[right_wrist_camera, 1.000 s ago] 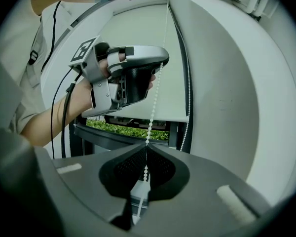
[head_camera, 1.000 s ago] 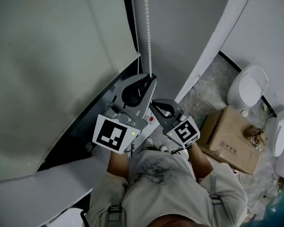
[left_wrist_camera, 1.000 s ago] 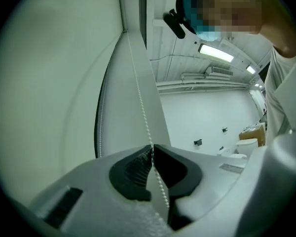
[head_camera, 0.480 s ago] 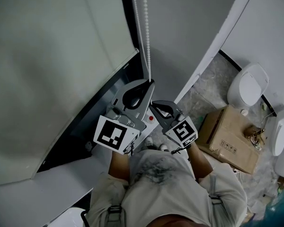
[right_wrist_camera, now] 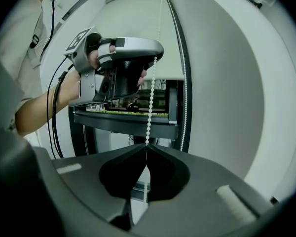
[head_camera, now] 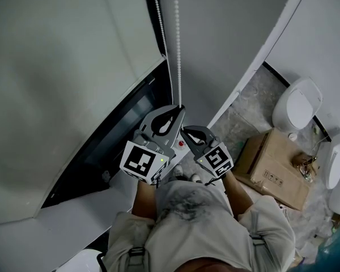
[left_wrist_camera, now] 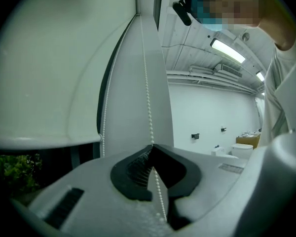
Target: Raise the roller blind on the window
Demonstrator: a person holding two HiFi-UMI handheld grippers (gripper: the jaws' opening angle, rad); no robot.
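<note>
Head view, left gripper [head_camera: 181,107] fingers clamped on bead chain [head_camera: 177,50], right gripper [head_camera: 183,130] likewise

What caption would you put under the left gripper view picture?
Left gripper shut on the white beaded blind cord beside the pale roller blind.

Head view: taken from above the person, faced steeply down. The left gripper [head_camera: 180,107], right gripper [head_camera: 183,130], roller blind [head_camera: 62,67] and floor [head_camera: 255,95] are covered from mid range.
Left gripper view: taken along its own jaws, close up, faced at the blind's edge.
Right gripper view: taken along its own jaws, faced at the blind too, with the left gripper seen close above.
The bead chain [head_camera: 177,50] is shared by all three views.
</note>
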